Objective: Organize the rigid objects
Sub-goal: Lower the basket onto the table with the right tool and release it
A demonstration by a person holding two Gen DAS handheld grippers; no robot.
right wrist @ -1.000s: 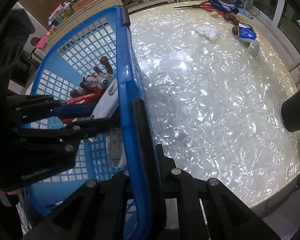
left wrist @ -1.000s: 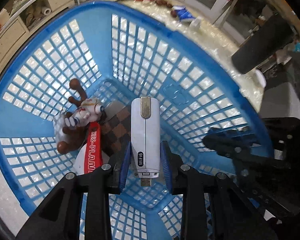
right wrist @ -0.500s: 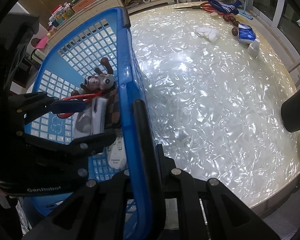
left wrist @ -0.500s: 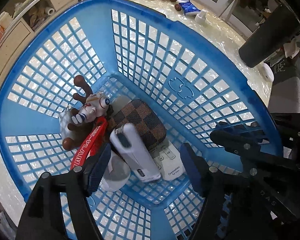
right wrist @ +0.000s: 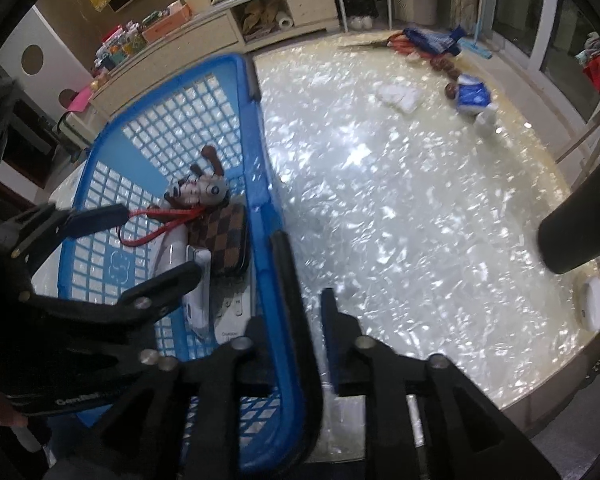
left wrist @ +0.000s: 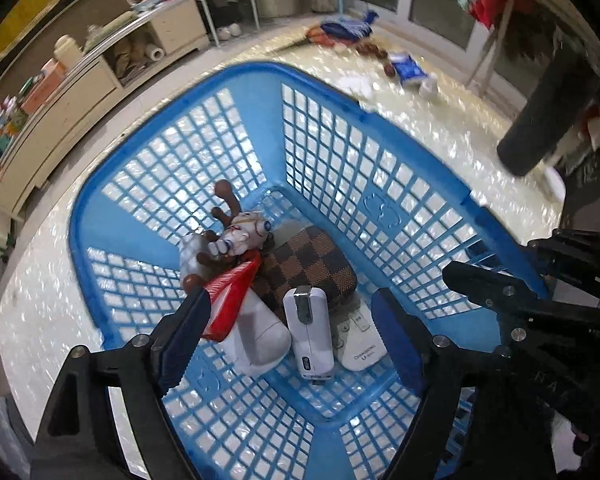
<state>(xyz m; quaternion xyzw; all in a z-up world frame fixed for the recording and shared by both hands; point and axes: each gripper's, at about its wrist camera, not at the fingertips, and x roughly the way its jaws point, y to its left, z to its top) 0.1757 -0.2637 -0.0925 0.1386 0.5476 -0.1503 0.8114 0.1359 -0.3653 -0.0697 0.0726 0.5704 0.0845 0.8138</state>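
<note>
left gripper (left wrist: 288, 336) opening wide, empty, above the wifi dongle (left wrist: 309, 336) — right gripper (right wrist: 306, 312) opening astride the basket (right wrist: 260, 200) rim.

White flat plastic remote control (left wrist: 359, 346) lying in the blue plastic lattice basket (left wrist: 324, 128): printed "CHANGHONG" with a smaller second line under it, too small to read. Black plastic left gripper (right wrist: 158, 242) body, seen from the right wrist view: white lettering "GenRobot", partly blurred. Black right gripper (left wrist: 496, 264) body in the left wrist view: faint pale letters, unreadable. Red fabric strap (left wrist: 232, 292): white print, too foreshortened to read.
</note>
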